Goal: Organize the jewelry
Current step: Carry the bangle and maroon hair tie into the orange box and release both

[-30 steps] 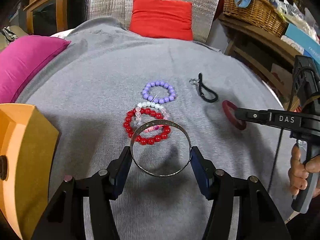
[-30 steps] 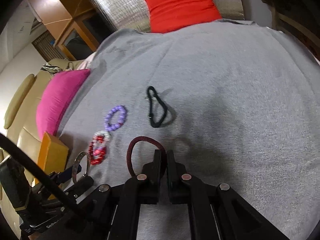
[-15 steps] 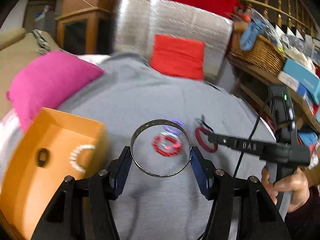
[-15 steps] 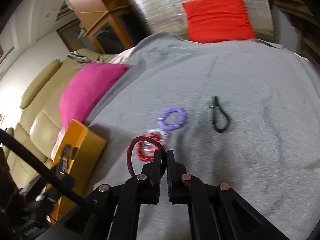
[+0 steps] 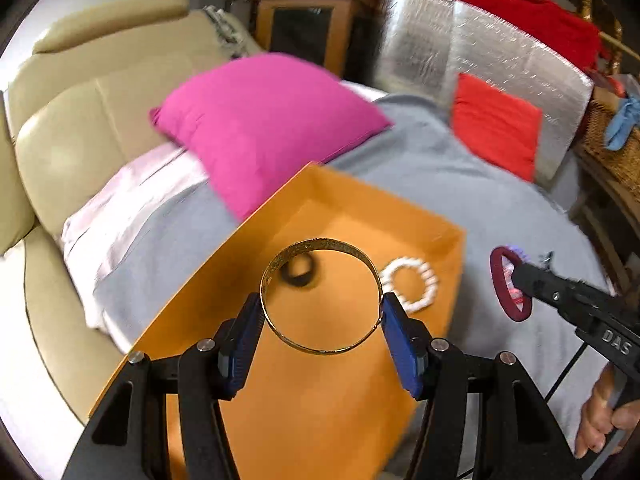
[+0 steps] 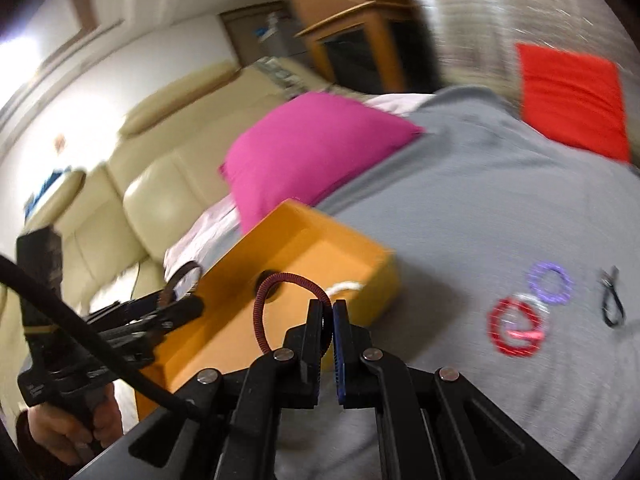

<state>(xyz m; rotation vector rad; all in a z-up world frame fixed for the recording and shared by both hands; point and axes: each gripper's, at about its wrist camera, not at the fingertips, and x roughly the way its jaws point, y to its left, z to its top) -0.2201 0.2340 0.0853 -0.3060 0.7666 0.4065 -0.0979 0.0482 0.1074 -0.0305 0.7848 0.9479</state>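
**A:** How many pieces of jewelry can you count, and where is each one?

**B:** Seven. The left gripper pinches one thin gold metal bangle by its two sides between the blue pads, holding it above the open orange rectangular box. The right gripper has its fingers pressed together on one dark red corded elastic loop, which sticks up and to the left from the fingertips, in front of the box.

**A:** And inside the box?

**B:** Two things on its floor: one white beaded bracelet near the right wall, and one small black ring-shaped piece, seen partly through the bangle. They lie near each other but apart.

**A:** What is on the cloth?

**B:** On the grey fabric surface, to the right of the box, three pieces show clearly: one red beaded bracelet, one purple beaded bracelet just beyond it, and one black cord loop with a metal clasp farther right, apart from the other two. Something pale sits where the red and purple bracelets meet, but it is too blurred to name.

**A:** Anything else around?

**B:** One magenta square cushion behind the box, one red cushion against a silver quilted panel, and a cream leather sofa on the left.
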